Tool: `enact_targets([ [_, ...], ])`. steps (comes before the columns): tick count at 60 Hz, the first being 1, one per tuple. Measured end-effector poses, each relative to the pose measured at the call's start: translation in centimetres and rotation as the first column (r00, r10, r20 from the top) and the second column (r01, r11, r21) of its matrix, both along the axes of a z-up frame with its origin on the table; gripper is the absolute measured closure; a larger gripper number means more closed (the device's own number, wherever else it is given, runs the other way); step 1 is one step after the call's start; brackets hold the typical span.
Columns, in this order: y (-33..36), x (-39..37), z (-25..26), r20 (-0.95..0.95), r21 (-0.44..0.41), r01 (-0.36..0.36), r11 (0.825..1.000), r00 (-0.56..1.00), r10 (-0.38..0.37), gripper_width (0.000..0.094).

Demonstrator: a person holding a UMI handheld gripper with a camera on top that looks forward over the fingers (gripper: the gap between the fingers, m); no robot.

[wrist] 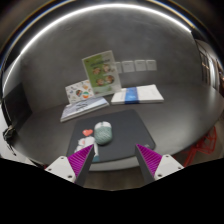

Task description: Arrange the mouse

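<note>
A pale grey-green mouse lies on the dark mouse mat, near its left edge. A small white and red thing lies just left of the mouse. My gripper is open and empty, its purple pads spread wide over the mat's near edge. The mouse lies just ahead of the left finger, apart from it.
The mat lies on a wooden table. Beyond the mat are a grey book, a white and blue booklet, a small leaflet and an upright green picture book against the wall.
</note>
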State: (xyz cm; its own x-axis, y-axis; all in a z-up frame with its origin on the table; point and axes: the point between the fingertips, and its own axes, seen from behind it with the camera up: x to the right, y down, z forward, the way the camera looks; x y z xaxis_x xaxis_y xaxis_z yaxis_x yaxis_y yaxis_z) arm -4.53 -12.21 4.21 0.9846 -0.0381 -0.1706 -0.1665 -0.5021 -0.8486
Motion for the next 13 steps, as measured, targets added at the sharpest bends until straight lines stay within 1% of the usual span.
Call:
enact_targets([
  [8, -3.1, 3.2, -1.5, -0.016, -0.015, 0.098, 0.995, 0.995, -0.098, 0.0101],
  [13, -4.3, 4.5, -2.2, -0.048, -0.016, 0.14, 0.99, 0.989, -0.141, 0.0102],
])
